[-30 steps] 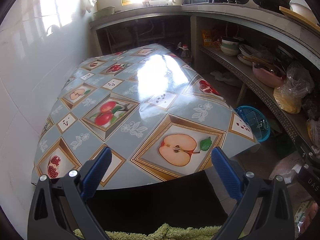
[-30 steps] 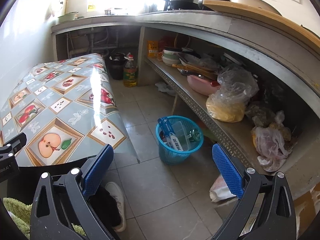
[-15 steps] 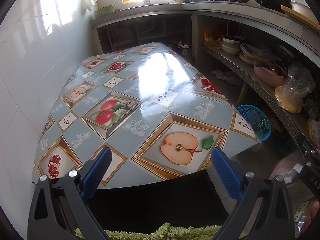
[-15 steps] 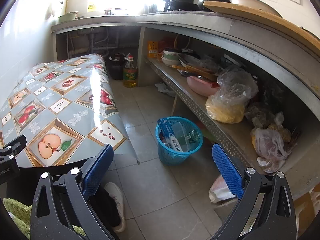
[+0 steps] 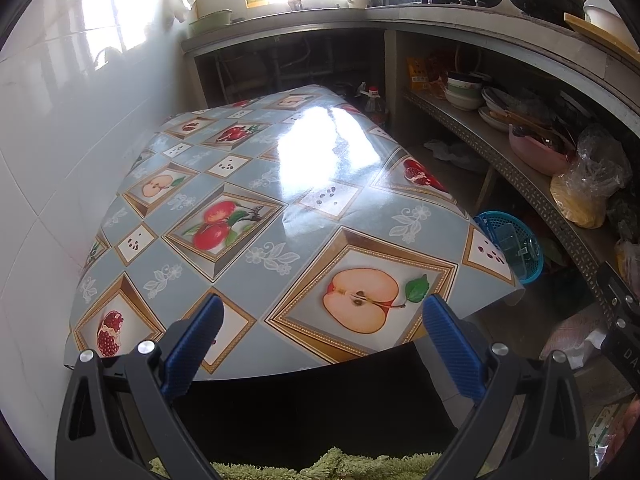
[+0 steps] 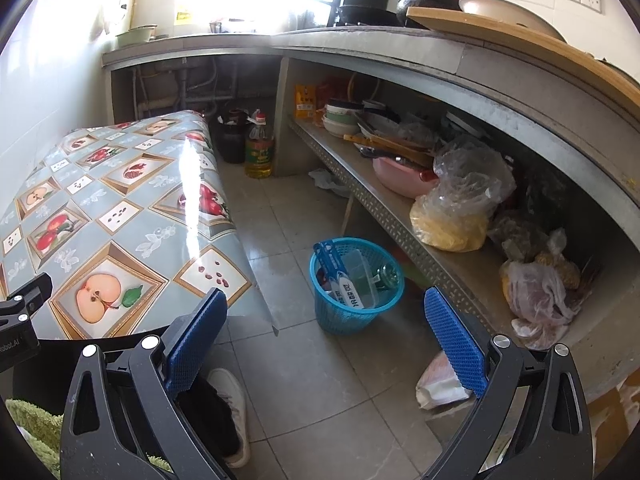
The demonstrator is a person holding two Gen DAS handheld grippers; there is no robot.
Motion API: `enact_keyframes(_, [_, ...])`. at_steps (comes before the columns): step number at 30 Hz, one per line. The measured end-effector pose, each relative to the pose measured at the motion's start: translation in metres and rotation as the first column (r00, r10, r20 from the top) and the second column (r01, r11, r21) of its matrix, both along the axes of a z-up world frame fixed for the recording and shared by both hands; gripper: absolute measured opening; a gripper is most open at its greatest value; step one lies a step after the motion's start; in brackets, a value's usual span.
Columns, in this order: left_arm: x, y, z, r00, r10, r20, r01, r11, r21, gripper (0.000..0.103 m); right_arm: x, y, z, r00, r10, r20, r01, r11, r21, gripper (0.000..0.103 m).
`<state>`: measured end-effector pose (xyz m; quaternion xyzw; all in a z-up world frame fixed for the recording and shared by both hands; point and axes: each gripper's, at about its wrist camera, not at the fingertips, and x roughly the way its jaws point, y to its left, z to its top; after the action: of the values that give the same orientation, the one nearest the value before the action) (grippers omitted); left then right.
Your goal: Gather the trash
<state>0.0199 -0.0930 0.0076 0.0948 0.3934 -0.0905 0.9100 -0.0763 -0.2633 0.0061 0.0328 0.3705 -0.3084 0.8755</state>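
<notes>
Both tongs, the left gripper (image 5: 323,328) and right gripper (image 6: 326,322), hang spread and empty; the blue plastic basket (image 6: 352,312) on the floor right of the fruit-print tablecloth (image 5: 256,216) holds what looks like packaging.

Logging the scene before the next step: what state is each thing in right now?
Left tool: open, holding nothing.
Right tool: open, holding nothing.
Blue basket: upright on the floor, holding a clear tub and other items.
Table: covered by a fruit-print cloth, nothing on it.
Oil bottle: upright, capped.
Yellow bag: on the shelf, bunched shut.
</notes>
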Motion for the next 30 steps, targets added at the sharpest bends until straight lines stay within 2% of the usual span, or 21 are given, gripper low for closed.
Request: enact_keyframes(30, [-0.0003,0.0018,0.0006,1.000,0.006,-0.007,-0.006,1.000,-0.008,0.097,0.0015,0.0023,0.0019,1.000,0.000,-0.002,0.000,1.000,-0.001,0.095])
